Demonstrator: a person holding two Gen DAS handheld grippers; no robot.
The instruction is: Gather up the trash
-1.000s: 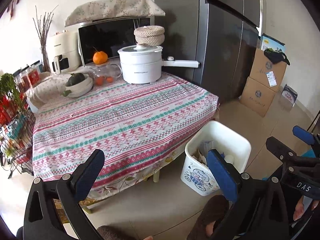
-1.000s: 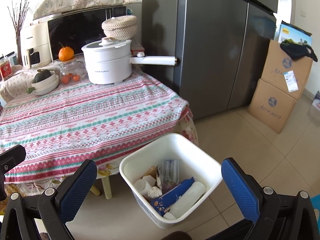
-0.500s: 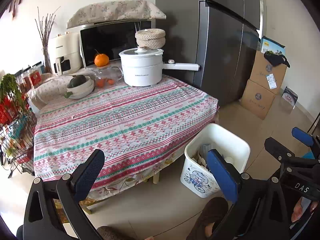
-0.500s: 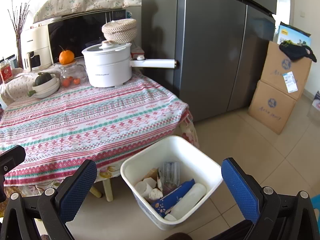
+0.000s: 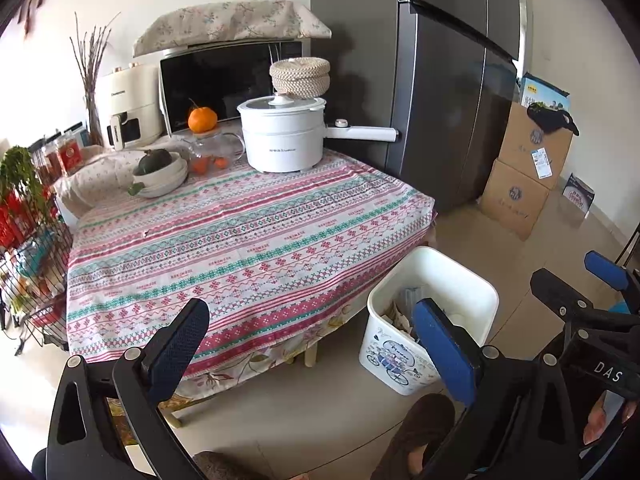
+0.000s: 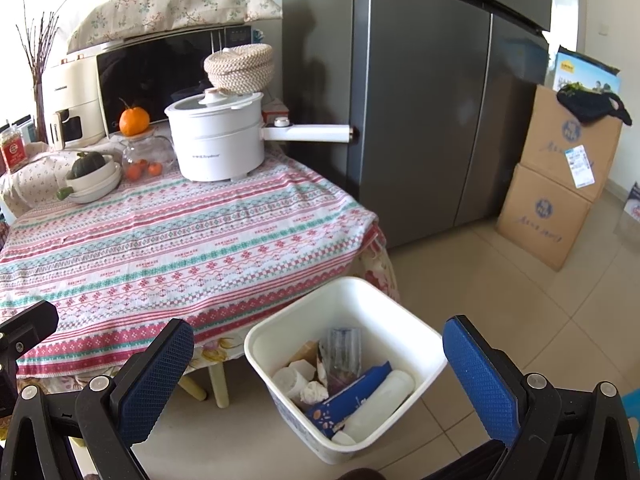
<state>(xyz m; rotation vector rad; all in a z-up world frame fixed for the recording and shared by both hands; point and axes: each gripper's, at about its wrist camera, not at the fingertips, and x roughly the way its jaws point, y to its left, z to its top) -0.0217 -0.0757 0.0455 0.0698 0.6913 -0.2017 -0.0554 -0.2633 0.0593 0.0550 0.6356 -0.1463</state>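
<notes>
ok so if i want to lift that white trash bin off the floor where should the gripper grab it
Probably the bin's rim, on the wall facing away from the table. The bin stands upright and open-topped, and that thin straight edge is bare, so one finger can drop inside and one outside from above. The right gripper is open and already close above it. The trash lies lower down, clear of the rim.

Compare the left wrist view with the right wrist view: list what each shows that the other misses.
Only the left wrist view shows the wire rack of goods beside the table, the bicycle print on the bin's outer wall, and the right claw from the side.

Only the right wrist view looks into the white bin: a blue carton, a white bottle, crumpled paper.

Both share the striped tablecloth, white pot, orange, fridge and cardboard boxes. Both claws are open and empty.
</notes>
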